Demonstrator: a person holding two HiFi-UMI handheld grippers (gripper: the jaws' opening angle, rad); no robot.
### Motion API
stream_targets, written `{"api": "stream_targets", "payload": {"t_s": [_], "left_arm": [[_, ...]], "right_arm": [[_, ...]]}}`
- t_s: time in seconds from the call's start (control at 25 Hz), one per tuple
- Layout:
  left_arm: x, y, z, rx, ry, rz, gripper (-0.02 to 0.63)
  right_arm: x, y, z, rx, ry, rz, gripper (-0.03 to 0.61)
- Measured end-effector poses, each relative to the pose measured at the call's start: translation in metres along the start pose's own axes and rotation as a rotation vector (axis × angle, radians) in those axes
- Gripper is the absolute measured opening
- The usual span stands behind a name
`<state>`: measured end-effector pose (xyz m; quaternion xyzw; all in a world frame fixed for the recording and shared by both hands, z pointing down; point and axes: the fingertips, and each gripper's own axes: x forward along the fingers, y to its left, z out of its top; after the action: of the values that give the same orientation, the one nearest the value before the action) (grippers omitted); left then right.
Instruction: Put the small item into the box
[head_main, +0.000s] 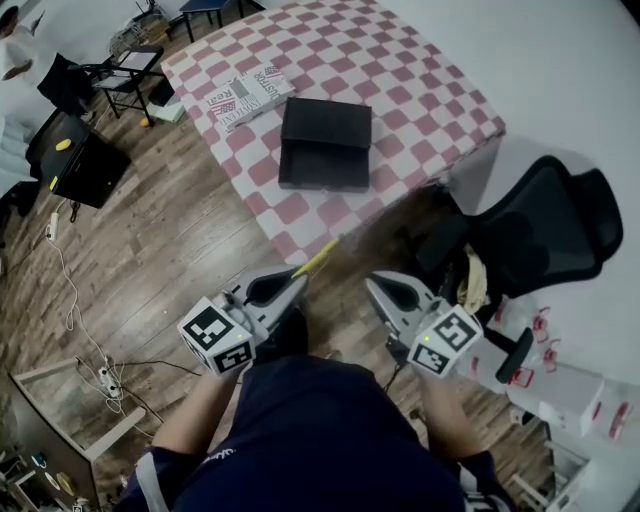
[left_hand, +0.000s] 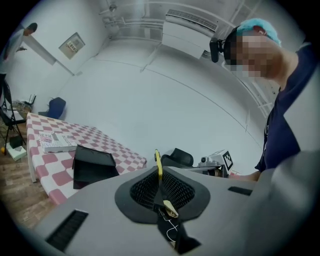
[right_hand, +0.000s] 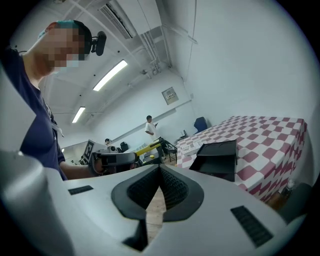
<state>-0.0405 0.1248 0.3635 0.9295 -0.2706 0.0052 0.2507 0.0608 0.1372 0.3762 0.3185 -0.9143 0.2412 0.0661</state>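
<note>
A black box (head_main: 325, 145) stands open on the checkered table (head_main: 400, 70); it also shows in the left gripper view (left_hand: 92, 165) and the right gripper view (right_hand: 217, 157). My left gripper (head_main: 297, 282) is held above the wooden floor, short of the table, shut on a thin yellow strip-like item (head_main: 315, 258). That item (left_hand: 158, 162) sticks up between the closed jaws of the left gripper (left_hand: 159, 172). My right gripper (head_main: 375, 285) hangs beside it, jaws closed with nothing in them (right_hand: 160, 169).
A printed book (head_main: 250, 97) lies on the table behind the box. A black office chair (head_main: 545, 225) stands to the right of the table's near corner. Cables (head_main: 75, 320) run over the floor at left. People stand far off in the room (right_hand: 148, 127).
</note>
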Motion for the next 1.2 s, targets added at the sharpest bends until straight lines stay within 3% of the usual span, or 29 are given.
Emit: {"api": "stream_targets", "payload": {"t_s": [0.28,0.52,0.84,1.2], "left_arm": [[0.004,0.083,0.041,-0.012,0.019,-0.025,0.046],[0.009,0.127,0.067,0.003,0.029,-0.052,0.046],[0.025,0.16,0.077,0.019,0.044,-0.061,0.046],[0.06,0.194,0.065,0.013,0.094,0.001,0.046]], "right_arm": [[0.078,-0.026,0.042,0.023,0.006,-0.019,0.015],[0.121,-0.043,0.068,0.013,0.02,-0.043,0.015],[0.14,-0.065,0.08,0.02,0.032,-0.067,0.015],[0.148,-0.104,0.075,0.064,0.057,-0.03,0.015]]}}
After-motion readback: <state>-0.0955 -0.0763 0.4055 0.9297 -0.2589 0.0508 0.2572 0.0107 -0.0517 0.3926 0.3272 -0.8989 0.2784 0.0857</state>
